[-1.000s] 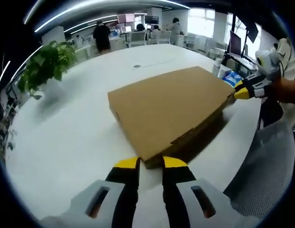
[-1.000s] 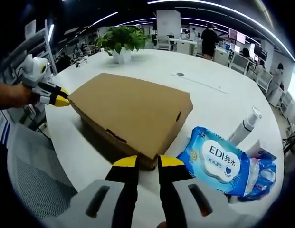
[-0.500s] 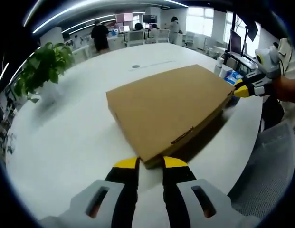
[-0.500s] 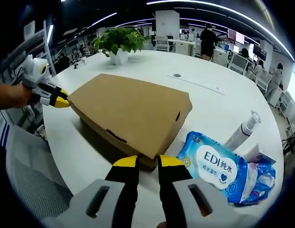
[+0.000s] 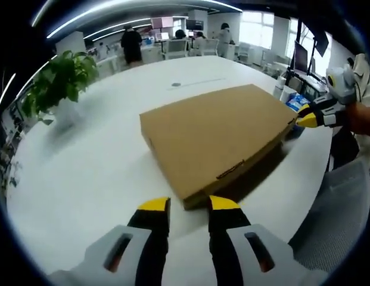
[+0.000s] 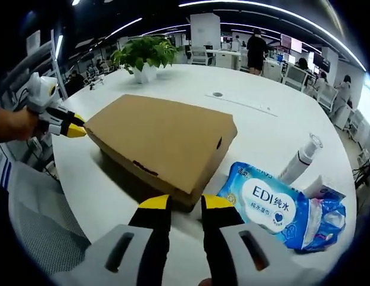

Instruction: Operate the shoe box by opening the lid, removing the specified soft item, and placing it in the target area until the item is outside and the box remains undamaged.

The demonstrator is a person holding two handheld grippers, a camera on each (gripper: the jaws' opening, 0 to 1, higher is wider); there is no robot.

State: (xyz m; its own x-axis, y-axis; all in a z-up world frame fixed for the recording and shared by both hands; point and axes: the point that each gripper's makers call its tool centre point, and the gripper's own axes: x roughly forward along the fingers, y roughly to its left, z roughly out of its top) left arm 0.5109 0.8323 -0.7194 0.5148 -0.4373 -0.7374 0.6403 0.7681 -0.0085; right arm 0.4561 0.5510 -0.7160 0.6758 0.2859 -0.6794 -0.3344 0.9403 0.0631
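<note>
Two grippers bracketing closed flat brown cardboard shoe box (image 5: 217,138), lengthwise: left gripper (image 5: 189,204) and right gripper (image 6: 185,201) slightly parted, empty, touching opposite corners dead ahead.

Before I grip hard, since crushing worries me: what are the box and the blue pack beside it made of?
The box looks like plain brown cardboard, matte, with folded edges and a tab slot. The blue pack seems soft glossy plastic film, wrinkled and catching highlights.
</note>
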